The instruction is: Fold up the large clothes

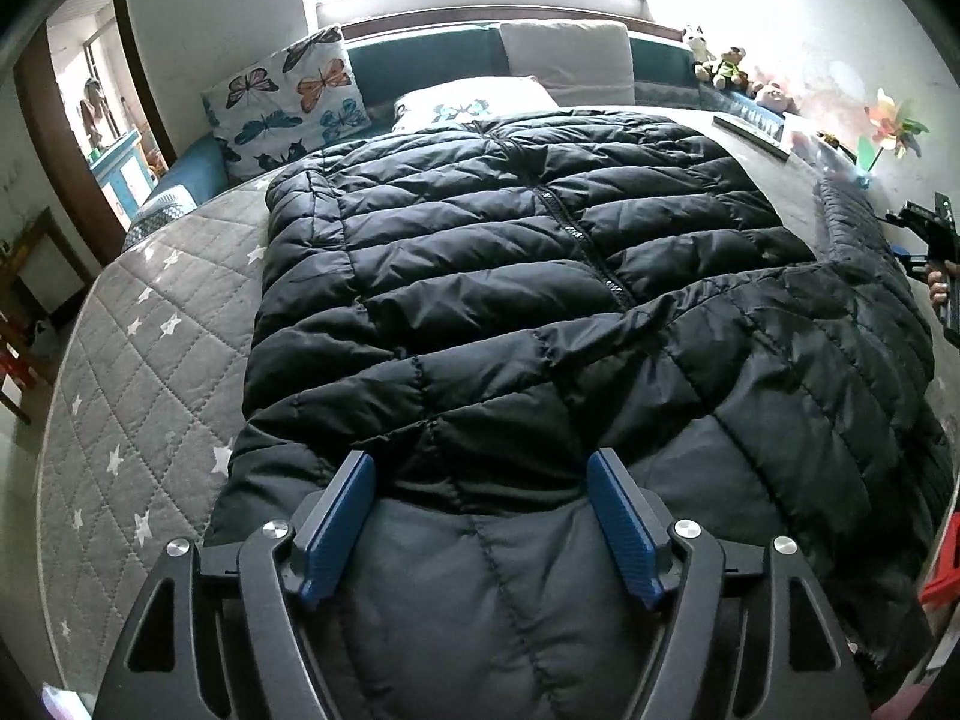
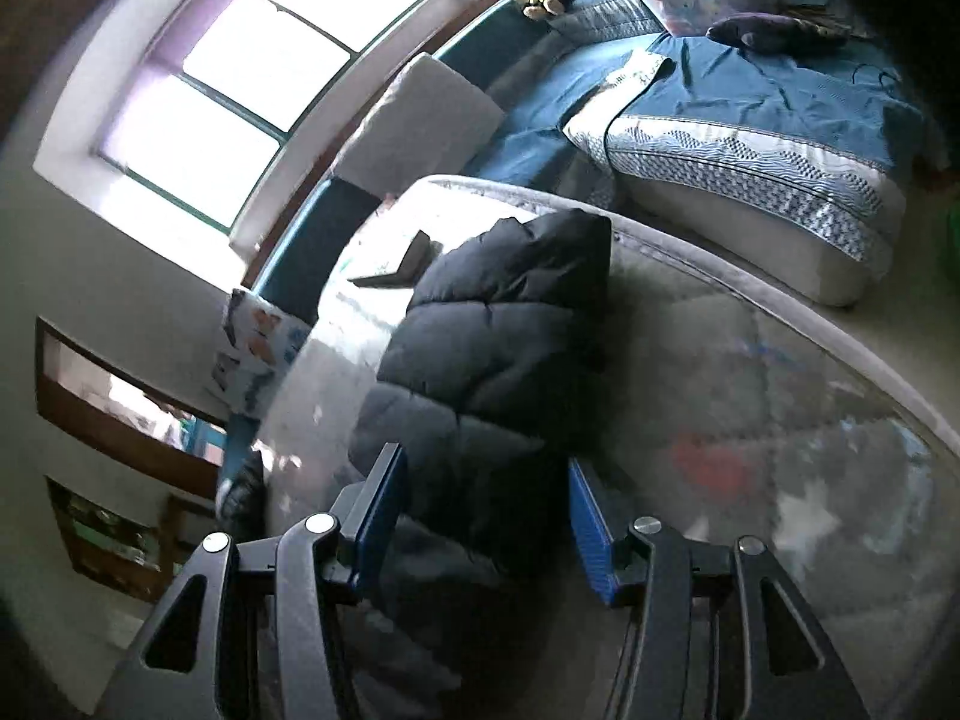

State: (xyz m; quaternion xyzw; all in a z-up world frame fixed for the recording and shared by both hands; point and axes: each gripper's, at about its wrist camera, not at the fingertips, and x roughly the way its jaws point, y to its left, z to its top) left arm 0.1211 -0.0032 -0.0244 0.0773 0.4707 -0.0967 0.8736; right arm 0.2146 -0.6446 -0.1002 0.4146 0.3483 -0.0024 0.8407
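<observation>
1. the black puffer jacket (image 1: 510,276) is covering the middle of the grey quilted mattress (image 1: 156,372), taking up most of the working surface.
2. left of the jacket, a broad strip of bare mattress is lying free.
3. beyond the jacket's far end, the butterfly pillow (image 1: 288,102) and a white cushion (image 1: 567,60) are blocking the way.
4. right of the jacket, a dark flat thing (image 1: 753,129) is lying near the mattress edge.
5. the right gripper (image 1: 927,234) is crowding the jacket's right side.

Black quilted puffer jacket (image 1: 510,276), stitched in puffy channels. Grey diamond-quilted mattress cover (image 1: 150,372), white stars. White cushion (image 1: 288,102) with orange, teal, black butterflies. Claw pads (image 1: 336,528) blue.
</observation>
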